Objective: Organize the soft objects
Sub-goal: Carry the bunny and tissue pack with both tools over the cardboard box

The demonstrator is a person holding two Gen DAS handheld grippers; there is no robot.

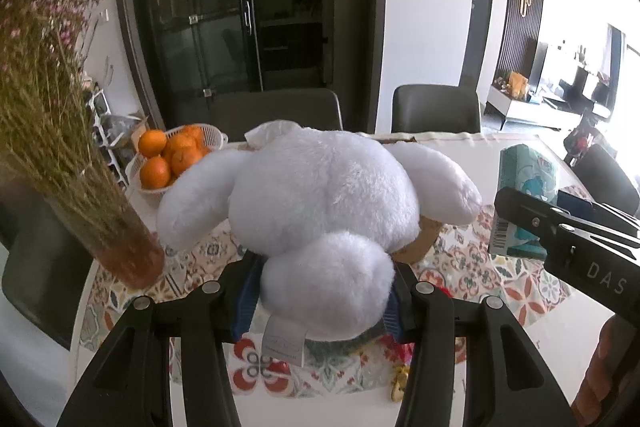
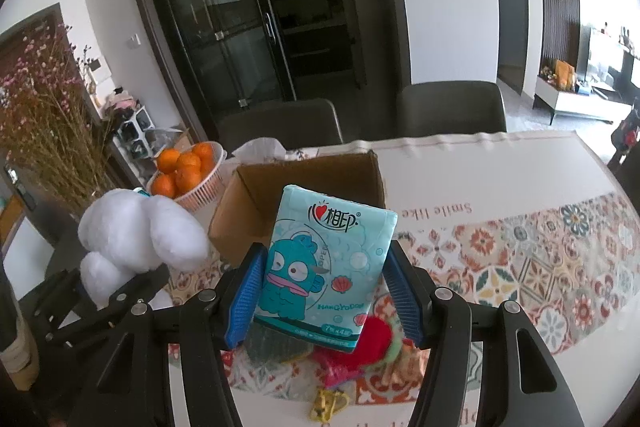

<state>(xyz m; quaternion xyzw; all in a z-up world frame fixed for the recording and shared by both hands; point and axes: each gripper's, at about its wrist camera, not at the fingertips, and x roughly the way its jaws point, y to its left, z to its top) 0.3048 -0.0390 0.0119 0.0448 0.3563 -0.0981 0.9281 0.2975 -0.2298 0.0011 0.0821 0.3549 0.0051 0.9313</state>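
My left gripper (image 1: 322, 291) is shut on a white plush toy (image 1: 320, 203) and holds it above the patterned tablecloth, in front of the cardboard box (image 1: 420, 243). The plush also shows in the right wrist view (image 2: 136, 235), left of the box (image 2: 304, 195). My right gripper (image 2: 324, 291) is shut on a teal tissue pack (image 2: 326, 263) with a blue cartoon figure, held upright just before the open box. The pack and right gripper also show in the left wrist view (image 1: 524, 203). Small red, pink and yellow soft items (image 2: 360, 359) lie on the cloth below the pack.
A white basket of oranges (image 2: 188, 175) stands left of the box. A vase of dried flowers (image 1: 80, 163) stands at the left. Crumpled white tissue (image 2: 260, 149) sits behind the box. Two dark chairs (image 2: 452, 107) stand at the table's far edge.
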